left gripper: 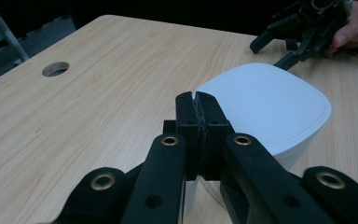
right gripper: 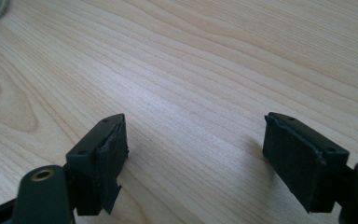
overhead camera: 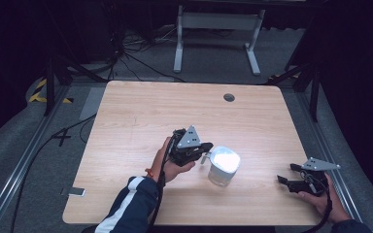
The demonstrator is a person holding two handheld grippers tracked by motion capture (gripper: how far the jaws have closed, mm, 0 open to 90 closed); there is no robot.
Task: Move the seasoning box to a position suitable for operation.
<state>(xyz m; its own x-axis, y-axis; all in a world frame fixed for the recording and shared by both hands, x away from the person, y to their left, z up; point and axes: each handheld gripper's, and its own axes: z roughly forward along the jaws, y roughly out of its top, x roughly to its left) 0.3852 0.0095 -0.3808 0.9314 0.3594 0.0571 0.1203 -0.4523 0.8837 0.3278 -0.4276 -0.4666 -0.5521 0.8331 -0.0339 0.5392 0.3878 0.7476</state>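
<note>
Overhead footage from the high view showed a white, rounded-square plastic container with a smooth closed top point(overhead camera: 223, 166) standing upright on the pale wood-grain table point(overhead camera: 175, 111), a little right of centre and near the person's edge. The left gripper point(overhead camera: 205, 152) sat just beside the container's left wall, apparently touching a small pale tab that stuck out there. The right gripper point(overhead camera: 285, 174) rested well apart near the table's right edge, its jaws spread.

From the left gripper view, the two black jaws were pressed flat together, tips level with the near edge of the container's top point(left gripper: 270, 107). Whether a thin tab was pinched between the pads could not be told. The top looked matte and unmarked, the walls tapering downward.

In the right gripper view, the jaws stood wide apart over bare wood, with nothing between them.

Judged from these pictures, the container seemed light, stiff and thin-walled, so it would probably slide or tip under a sideways push. Its smooth tapered walls looked slippery and too broad for an easy pinch. The side tab or the rim under the top looked like the safer hold, with the spare gripper steadying the opposite wall.
</note>
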